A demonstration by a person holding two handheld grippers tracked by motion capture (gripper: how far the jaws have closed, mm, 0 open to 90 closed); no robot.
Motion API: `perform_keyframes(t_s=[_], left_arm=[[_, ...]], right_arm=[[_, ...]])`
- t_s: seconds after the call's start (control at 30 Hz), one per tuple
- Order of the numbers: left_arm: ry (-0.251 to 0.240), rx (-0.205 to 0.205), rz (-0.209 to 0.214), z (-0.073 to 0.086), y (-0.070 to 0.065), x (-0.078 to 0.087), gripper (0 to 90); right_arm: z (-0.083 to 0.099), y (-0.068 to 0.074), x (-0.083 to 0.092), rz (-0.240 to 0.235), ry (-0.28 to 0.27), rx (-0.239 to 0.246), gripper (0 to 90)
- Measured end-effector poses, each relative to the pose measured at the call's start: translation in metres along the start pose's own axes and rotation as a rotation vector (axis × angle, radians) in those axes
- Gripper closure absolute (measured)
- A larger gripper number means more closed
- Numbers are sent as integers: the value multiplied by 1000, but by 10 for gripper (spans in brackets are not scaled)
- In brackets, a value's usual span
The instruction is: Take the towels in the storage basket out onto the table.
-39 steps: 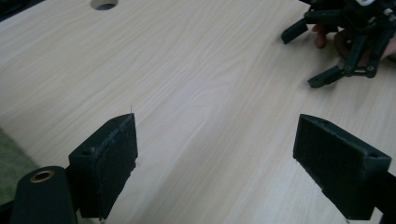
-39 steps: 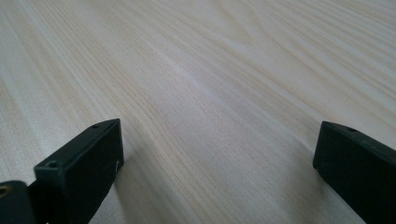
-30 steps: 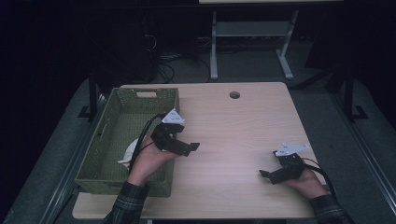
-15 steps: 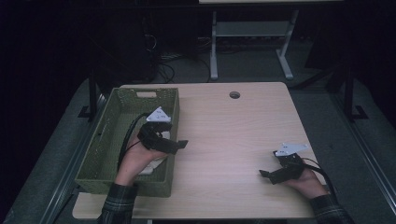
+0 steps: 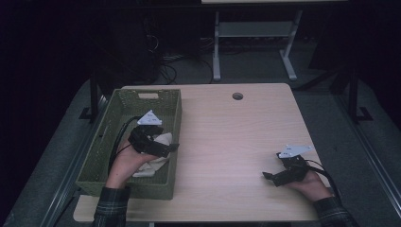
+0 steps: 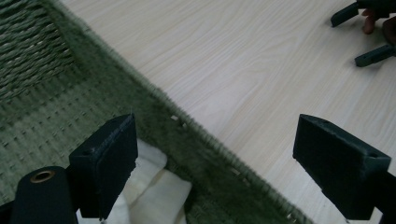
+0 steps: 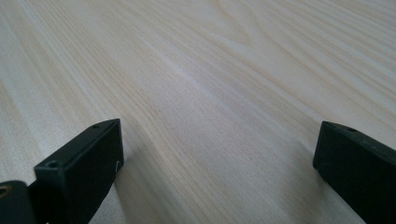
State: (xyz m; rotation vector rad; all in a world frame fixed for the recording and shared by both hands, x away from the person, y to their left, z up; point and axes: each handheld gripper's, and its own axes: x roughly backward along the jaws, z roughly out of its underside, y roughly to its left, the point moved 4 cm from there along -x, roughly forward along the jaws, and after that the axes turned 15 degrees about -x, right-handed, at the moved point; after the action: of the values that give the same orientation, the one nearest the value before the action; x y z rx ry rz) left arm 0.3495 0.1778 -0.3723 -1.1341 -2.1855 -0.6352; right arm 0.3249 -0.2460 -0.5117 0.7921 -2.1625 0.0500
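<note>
The left gripper (image 5: 163, 147) hangs over the green woven basket (image 5: 172, 101) at the tabletop's left edge, its jaws spread wide and empty — one jaw inside the basket, the other out past the basket's right wall over bare wood, so it straddles that rim. The white cloth (image 6: 156, 186) lies crumpled on the basket floor near the front right corner, directly below and just beside the inner jaw, apart from both pads; it looks like something just dropped in or about to be picked up, and I cannot tell which. The right gripper (image 5: 274, 177) rests low near the tabletop's front right corner, jaws wide, nothing between them — likely parked out of the way.
</note>
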Motion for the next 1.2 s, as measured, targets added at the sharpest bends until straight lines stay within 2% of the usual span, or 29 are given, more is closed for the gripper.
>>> perform_keyframes(t_s=[0.2, 0.3, 0.43, 0.63, 0.87, 1.2], left_arm=[[0, 19, -19, 12, 10, 7, 133], [0, 30, -43, 18, 16, 13, 134], [2, 57, -61, 28, 23, 19, 136], [37, 60, -91, 42, 31, 20, 136], [50, 79, -105, 53, 36, 18, 136], [114, 89, -127, 72, 43, 5, 128]], right_arm=[[0, 0, 0, 0, 0, 0, 12], [0, 0, 0, 0, 0, 0, 12], [0, 0, 0, 0, 0, 0, 12], [0, 0, 0, 1, -2, 0, 12], [0, 0, 0, 0, 0, 0, 12], [0, 0, 0, 0, 1, 0, 12]])
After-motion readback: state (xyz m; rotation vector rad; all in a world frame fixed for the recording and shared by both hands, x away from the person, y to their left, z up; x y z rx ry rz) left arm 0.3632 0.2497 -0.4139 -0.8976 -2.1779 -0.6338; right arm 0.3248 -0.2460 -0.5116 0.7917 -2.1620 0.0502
